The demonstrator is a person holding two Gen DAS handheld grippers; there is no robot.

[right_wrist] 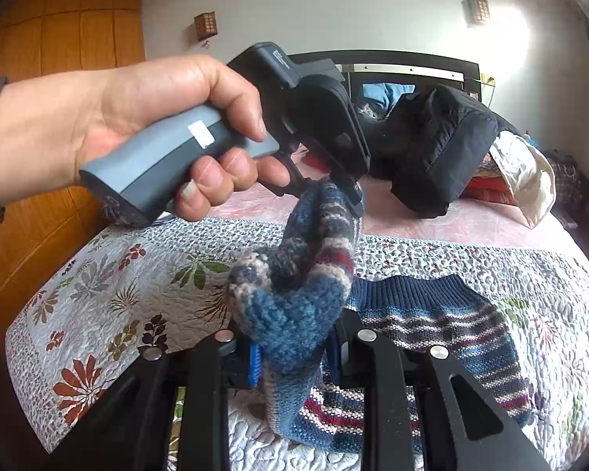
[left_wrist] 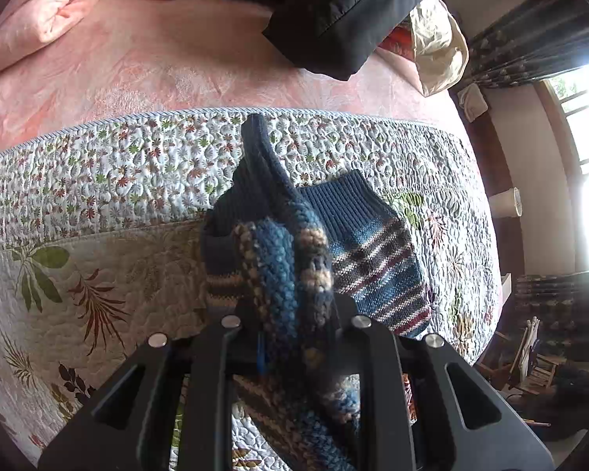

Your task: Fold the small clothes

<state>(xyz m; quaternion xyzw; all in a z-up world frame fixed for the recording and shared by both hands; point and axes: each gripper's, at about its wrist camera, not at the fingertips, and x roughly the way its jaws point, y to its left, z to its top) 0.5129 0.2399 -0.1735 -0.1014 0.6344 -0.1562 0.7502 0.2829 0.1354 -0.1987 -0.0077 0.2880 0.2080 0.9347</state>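
Note:
A thick knitted sock (right_wrist: 306,274), striped blue, beige and red, is stretched in the air between both grippers over the floral quilt (right_wrist: 110,274). My right gripper (right_wrist: 294,347) is shut on its chunky lower end. A hand (right_wrist: 117,117) holds my left gripper (right_wrist: 351,192), shut on the sock's upper end. In the left wrist view the left gripper (left_wrist: 290,314) is clamped on the same sock (left_wrist: 286,263), whose dark blue cuff sticks up beyond it. A second matching sock (right_wrist: 443,314) (left_wrist: 377,259) lies flat on the quilt to the right.
Behind the quilt is a pink bedsheet (left_wrist: 157,66) with a black padded jacket (right_wrist: 443,149) (left_wrist: 341,11), a pink pillow (left_wrist: 47,11) and a cream bag (right_wrist: 526,172). A wooden wardrobe (right_wrist: 59,27) stands at the left. The bed's edge (left_wrist: 487,235) drops off at the right.

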